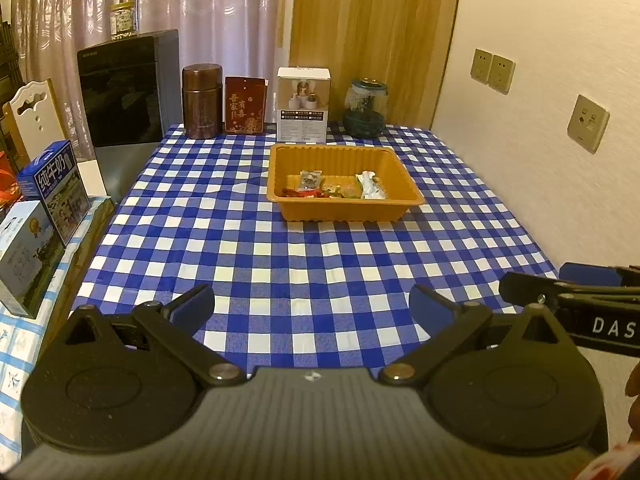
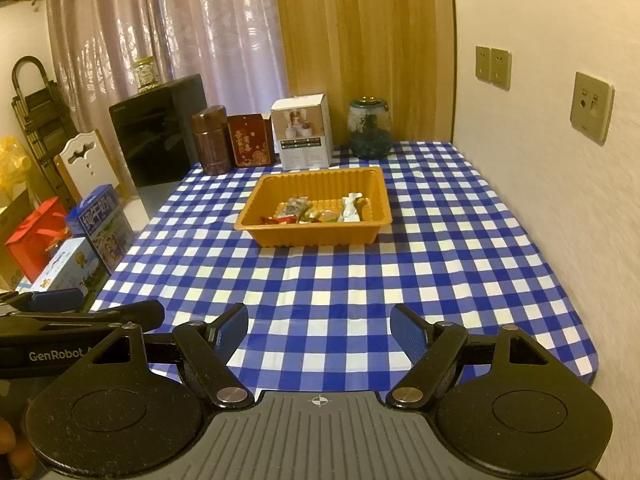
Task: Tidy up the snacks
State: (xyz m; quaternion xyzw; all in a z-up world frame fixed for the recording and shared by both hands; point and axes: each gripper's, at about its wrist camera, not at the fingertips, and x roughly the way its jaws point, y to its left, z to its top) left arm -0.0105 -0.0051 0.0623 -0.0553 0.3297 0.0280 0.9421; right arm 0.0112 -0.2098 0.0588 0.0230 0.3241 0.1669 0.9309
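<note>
An orange plastic tray (image 1: 280, 168) (image 2: 380, 196) stands on the blue-and-white checked tablecloth, toward the far side. Several wrapped snacks (image 1: 336, 188) (image 2: 316, 212) lie in its near half, among them a white-green packet (image 1: 370, 186) (image 2: 350, 208). My left gripper (image 1: 312, 300) is open and empty, low over the near edge of the table. My right gripper (image 2: 320, 328) is open and empty, also near the front edge. Each gripper shows at the side of the other's view, the right one (image 1: 568, 284) and the left one (image 2: 100, 308).
At the table's back stand a brown canister (image 1: 202, 100), a red tin (image 1: 245, 105), a white box (image 1: 304, 102) and a glass jar (image 1: 366, 108). A black appliance (image 1: 128, 88) and blue milk cartons (image 1: 56, 188) stand left. A wall (image 1: 540, 120) runs along the right.
</note>
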